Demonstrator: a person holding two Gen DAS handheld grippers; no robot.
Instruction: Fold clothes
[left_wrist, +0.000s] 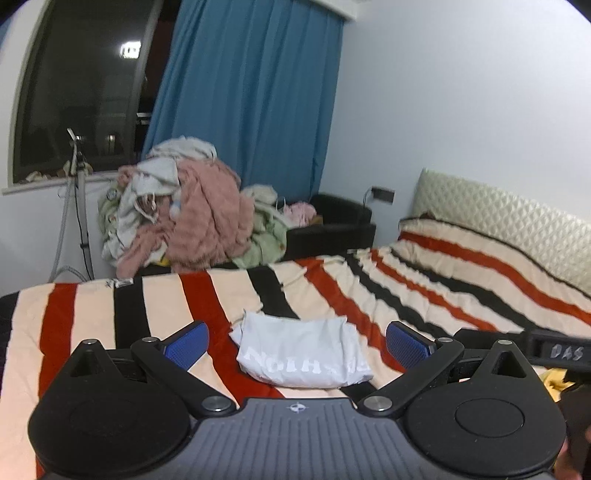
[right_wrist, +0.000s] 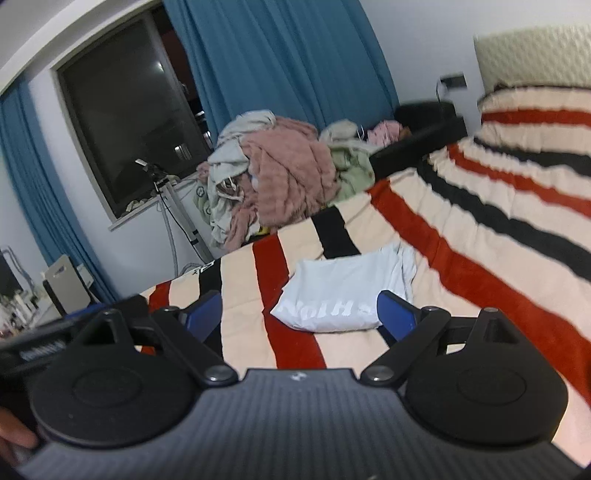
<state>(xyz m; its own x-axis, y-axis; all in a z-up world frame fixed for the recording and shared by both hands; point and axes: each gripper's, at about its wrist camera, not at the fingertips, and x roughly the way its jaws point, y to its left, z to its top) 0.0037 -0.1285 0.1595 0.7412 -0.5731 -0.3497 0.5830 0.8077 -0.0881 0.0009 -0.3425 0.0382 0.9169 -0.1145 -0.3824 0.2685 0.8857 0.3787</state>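
Lying folded on striped blanket (left_wrist: 155, 306), white shirt (left_wrist: 301, 356), upside-down lettering "NOTH"; both tongs (left_wrist: 297, 343) (right_wrist: 301, 312) spread, empty.

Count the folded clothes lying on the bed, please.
1. A white folded shirt lies on the striped blanket, ahead of both open grippers, the left and the right. The pile beyond the bed is unfolded and may hide more.

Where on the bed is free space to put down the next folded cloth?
Bare striped blanket lies left of the folded white shirt, toward the bed's foot edge, and to its right toward the headboard. The clothes pile beyond the far edge is crowded. Both the left gripper and right gripper are open.
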